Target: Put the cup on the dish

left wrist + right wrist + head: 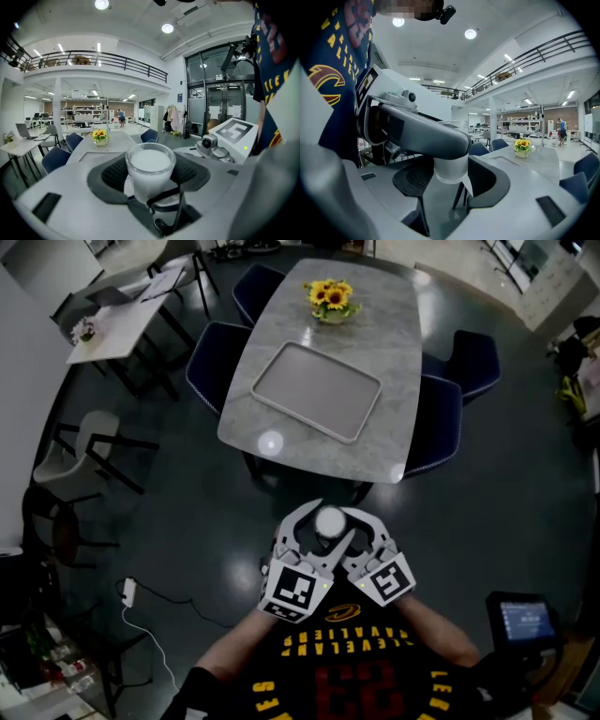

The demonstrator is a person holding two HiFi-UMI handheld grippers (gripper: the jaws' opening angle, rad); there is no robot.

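Note:
A white cup [330, 520] is held in the air close to my body, above the dark floor and short of the table. My left gripper [319, 532] is shut on the cup [150, 168], whose sides sit against both dark pads. My right gripper [361, 526] is pressed in beside it. It stands open, its pads apart from the cup [451, 169] on either side. One jaw of the left gripper crosses over the cup in the right gripper view. A pale patch shows below the cup in the left gripper view. I cannot tell whether it is a dish.
Ahead stands a grey table [394, 352] bearing a flat grey tray [316, 390] and a pot of sunflowers [330, 298]. Dark blue chairs [214, 364] ring the table. A cable and plug [128, 592] lie on the floor at the left. A small screen [525, 620] sits at the right.

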